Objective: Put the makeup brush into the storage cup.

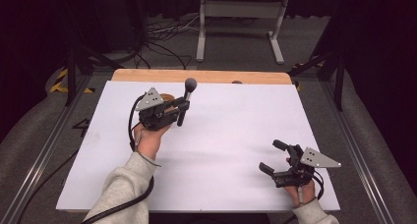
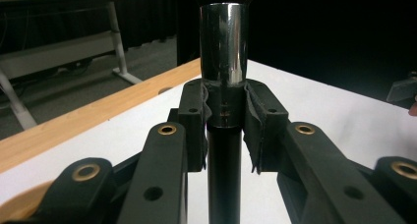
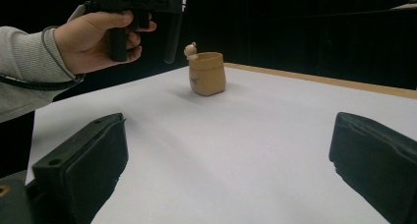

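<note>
Left tool [image 1: 182,106] held up over the far left part of the white bench [image 1: 221,150], jaws pinched on a brush [image 1: 186,100]. The brush stands upright in the grip, grey rounded head on top, dark handle hanging below the jaws, clear of the bench top. In the left gripper view the pads clamp the brush [image 2: 223,76] right where its shiny metal collar meets the black handle; the bristles run off the top edge.

Small tan pot [image 3: 207,72] sits on the bench just beyond the left tool, near the far wooden edge; something small and pale pokes over its rim, too small to make out. From above the pot [image 1: 168,97] is mostly hidden behind the left tool.

Right tool [image 1: 273,157] rests low near the right front corner of the bench, jaws spread wide, nothing between them. Well apart from the brush and pot.

Left hand [image 3: 96,37] wraps the left tool's grip, grey sleeve at the wrist.
</note>
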`<state>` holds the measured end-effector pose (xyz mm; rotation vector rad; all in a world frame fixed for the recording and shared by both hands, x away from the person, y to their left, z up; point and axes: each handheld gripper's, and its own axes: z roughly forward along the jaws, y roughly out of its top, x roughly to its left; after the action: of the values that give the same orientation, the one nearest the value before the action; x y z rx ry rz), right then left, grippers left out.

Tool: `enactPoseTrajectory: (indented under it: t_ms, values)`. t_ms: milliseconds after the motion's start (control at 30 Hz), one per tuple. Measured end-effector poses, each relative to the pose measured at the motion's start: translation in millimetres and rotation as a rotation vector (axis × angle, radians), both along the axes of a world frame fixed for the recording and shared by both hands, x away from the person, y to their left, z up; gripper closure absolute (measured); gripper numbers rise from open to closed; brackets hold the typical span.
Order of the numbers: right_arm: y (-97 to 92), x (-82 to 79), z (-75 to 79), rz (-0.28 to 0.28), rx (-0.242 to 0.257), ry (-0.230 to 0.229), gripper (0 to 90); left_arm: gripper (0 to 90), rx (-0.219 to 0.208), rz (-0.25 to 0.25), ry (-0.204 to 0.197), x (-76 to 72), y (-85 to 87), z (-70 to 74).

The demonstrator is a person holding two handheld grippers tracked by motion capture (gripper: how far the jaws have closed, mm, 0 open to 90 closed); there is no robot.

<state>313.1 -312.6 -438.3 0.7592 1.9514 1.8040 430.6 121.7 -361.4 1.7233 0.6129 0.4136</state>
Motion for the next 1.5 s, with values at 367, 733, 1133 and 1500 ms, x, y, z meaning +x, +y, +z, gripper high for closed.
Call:
enactPoseTrajectory:
  t_ms: [367, 733, 1133, 1500]
  values:
    - [-0.4, -0.6, -0.5, -0.006, 0.004, 0.004, 1.4, 72.0, -0.039, 0.037, -0.025, 13.4, 7.8, 1.6]
    - [-1.7, -1.9, -0.4, -0.007, 0.011, 0.008, 1.3, 72.0, -0.047, 0.110, -0.076, 22.4, 5.5, 2.1]
    - [-3.1, -2.8, -0.2, -0.003, 0.021, 0.009, 1.3, 72.0, -0.064, 0.152, -0.074, 34.2, 8.7, 0.7]
    - [-4.5, -3.7, 0.5, -0.006, 0.026, 0.002, 1.2, 71.9, -0.069, 0.210, -0.079, 47.1, 15.7, -0.8]
